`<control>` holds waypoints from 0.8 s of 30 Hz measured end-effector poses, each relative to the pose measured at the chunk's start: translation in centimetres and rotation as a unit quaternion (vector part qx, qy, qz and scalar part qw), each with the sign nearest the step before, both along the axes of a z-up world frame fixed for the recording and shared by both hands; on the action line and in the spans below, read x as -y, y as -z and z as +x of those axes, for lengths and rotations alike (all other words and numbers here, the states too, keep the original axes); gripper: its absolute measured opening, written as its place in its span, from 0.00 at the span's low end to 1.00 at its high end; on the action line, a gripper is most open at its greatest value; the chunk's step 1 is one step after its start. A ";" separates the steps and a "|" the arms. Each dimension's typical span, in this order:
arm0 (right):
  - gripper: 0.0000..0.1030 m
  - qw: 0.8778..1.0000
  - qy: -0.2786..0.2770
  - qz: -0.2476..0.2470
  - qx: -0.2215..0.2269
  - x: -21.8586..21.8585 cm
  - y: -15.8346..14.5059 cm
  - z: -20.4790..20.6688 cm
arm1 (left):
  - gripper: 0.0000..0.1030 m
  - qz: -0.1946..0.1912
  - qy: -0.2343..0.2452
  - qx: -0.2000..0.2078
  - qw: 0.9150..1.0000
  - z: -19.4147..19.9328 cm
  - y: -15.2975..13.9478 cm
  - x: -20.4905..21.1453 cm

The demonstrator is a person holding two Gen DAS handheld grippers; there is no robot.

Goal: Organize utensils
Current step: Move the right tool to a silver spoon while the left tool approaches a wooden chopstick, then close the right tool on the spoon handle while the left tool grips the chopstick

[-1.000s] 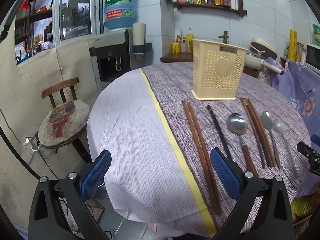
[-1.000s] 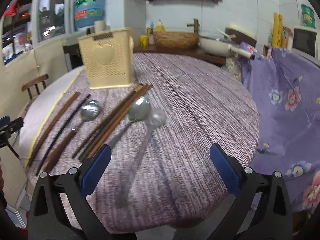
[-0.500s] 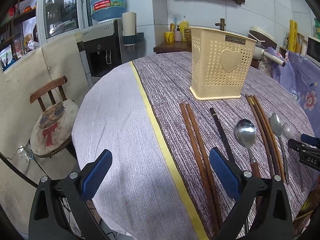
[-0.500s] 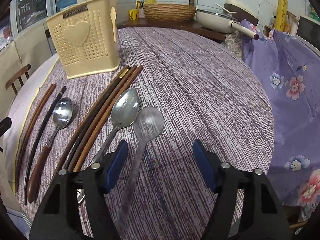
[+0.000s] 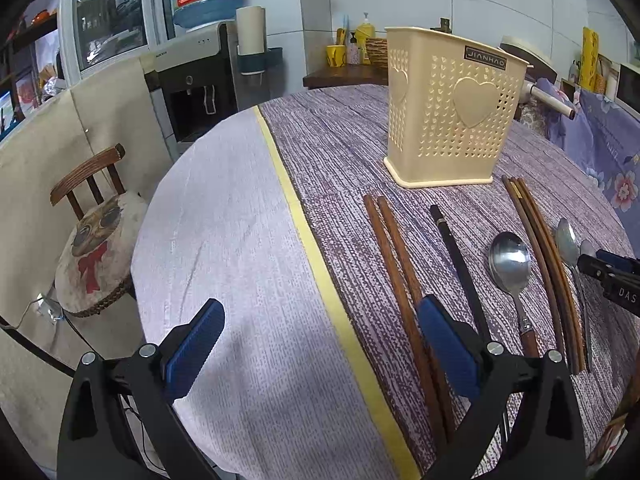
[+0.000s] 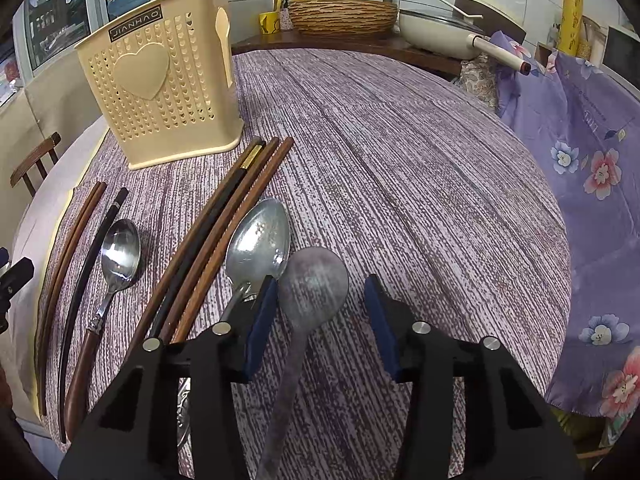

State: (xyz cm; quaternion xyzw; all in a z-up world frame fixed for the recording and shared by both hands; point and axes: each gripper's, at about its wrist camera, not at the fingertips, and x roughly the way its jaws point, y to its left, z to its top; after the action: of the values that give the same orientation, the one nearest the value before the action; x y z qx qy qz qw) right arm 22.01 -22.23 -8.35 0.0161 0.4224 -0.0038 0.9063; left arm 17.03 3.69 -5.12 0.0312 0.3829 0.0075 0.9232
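A cream perforated utensil holder (image 5: 452,116) (image 6: 164,76) stands upright on the round table. In front of it lie a brown chopstick pair (image 5: 396,256), a black chopstick (image 5: 456,252), a wood-handled spoon (image 5: 510,264) (image 6: 120,252), more chopsticks (image 6: 228,216), a slotted steel spoon (image 6: 260,240) and a dull grey spoon (image 6: 312,284). My right gripper (image 6: 320,316) is open, its fingers either side of the grey spoon's neck, low over it. My left gripper (image 5: 320,344) is open and empty over the table's near left part.
A purple striped cloth (image 6: 400,152) covers the table, with a pale part (image 5: 224,216) on the left. A wooden chair (image 5: 92,216) stands off the left edge. A floral cloth (image 6: 592,152) drapes at the right. A counter with basket and pan (image 6: 432,28) stands behind.
My right gripper has dropped and moved forward over the grey spoon, its fingers narrowing around the neck. My left gripper has moved forward over the table, still open.
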 end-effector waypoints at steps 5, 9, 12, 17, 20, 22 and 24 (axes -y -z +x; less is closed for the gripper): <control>0.37 1.000 -0.006 0.001 0.001 -0.1 0.0 0.2 | 0.94 -0.009 0.011 -0.016 1.000 1.2 0.1 0.2; 0.37 1.000 -0.010 0.002 0.003 -0.1 0.0 0.3 | 0.90 0.007 0.013 -0.027 1.000 2.4 0.2 0.6; 0.37 1.000 -0.011 0.001 0.003 -0.1 0.1 0.2 | 0.85 0.002 0.011 -0.042 0.999 3.2 0.6 0.5; 0.37 1.000 -0.013 -0.001 0.004 -0.3 0.1 0.2 | 0.75 -0.003 0.008 -0.065 0.998 4.2 1.3 0.5; 0.37 1.000 -0.014 -0.001 0.003 -0.4 0.1 0.2 | 0.73 0.002 0.010 -0.070 0.997 4.5 1.5 0.8; 0.37 1.000 -0.015 -0.002 0.002 -0.4 0.2 0.2 | 0.71 0.009 0.012 -0.070 0.997 4.7 1.6 1.0; 0.37 1.000 -0.015 -0.001 0.000 -0.3 0.1 0.2 | 0.67 0.006 0.012 -0.073 0.997 5.0 1.5 0.9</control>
State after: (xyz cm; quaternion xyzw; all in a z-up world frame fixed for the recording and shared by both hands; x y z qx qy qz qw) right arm 22.26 -21.88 -8.48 0.0085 0.4225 0.0093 0.9063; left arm 22.00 2.76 -6.64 0.0412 0.4489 -0.0033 0.8926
